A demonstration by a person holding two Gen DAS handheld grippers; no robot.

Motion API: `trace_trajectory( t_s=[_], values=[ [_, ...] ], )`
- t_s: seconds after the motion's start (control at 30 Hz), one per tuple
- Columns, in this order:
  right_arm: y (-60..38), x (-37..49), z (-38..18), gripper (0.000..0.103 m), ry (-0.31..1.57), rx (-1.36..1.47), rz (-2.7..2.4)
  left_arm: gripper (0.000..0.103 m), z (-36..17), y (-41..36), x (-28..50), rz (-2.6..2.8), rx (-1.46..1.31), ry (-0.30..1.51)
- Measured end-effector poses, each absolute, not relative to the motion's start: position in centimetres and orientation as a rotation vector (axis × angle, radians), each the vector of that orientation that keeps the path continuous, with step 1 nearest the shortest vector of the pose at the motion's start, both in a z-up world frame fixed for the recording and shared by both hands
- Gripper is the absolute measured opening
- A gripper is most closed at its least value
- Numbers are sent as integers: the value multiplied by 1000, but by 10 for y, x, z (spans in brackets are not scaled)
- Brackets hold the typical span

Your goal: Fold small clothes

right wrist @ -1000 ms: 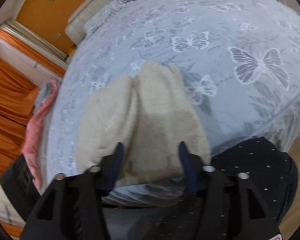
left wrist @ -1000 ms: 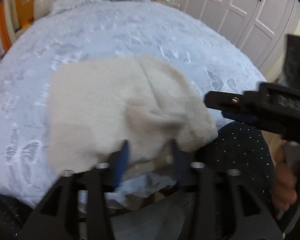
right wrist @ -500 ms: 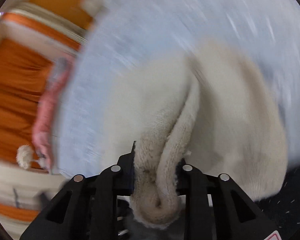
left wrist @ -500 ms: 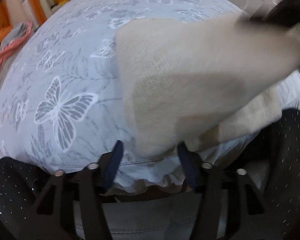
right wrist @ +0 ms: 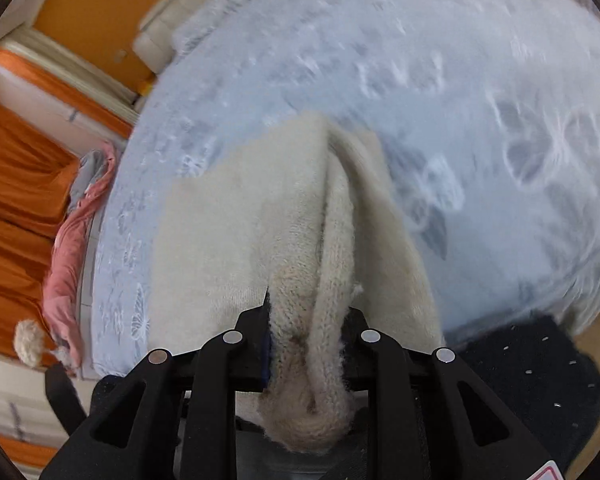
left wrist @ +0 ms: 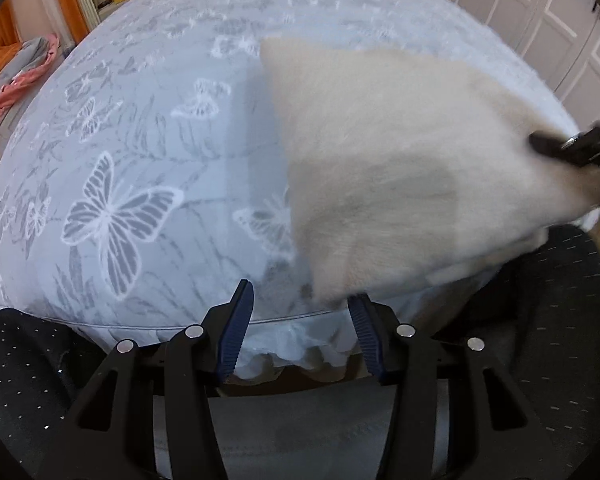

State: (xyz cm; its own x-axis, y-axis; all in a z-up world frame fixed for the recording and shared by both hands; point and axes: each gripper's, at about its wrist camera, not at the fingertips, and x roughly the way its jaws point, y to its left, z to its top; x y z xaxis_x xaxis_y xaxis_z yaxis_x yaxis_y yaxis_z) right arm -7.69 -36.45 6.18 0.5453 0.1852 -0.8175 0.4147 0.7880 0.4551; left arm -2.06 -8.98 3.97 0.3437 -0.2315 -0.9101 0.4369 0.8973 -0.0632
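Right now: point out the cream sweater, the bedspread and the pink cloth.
cream sweater [right wrist: 240,240]: right wrist view, on its flat knitted panel.
bedspread [left wrist: 140,160]: left wrist view, on bare butterfly-print fabric left of the sweater.
pink cloth [right wrist: 66,264]: right wrist view, on its middle, beside the bed's left edge.

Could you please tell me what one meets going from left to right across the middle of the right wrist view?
Orange curtain → pink garment beside the bed → cream knit garment, its bunched edge clamped in the right gripper → butterfly-print bedspread.
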Motion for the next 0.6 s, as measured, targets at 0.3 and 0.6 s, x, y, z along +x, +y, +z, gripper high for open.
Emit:
trace_trajectory(
  t_s=[0.3,0.6],
  values=[
    [-371,-78,49,38,1121,588,-243,60,96,-104,-19,-497,82,1046],
    [-386,-65,52,47,1091,589,-218,61,46,-141,2,-410,183,1153]
  ],
)
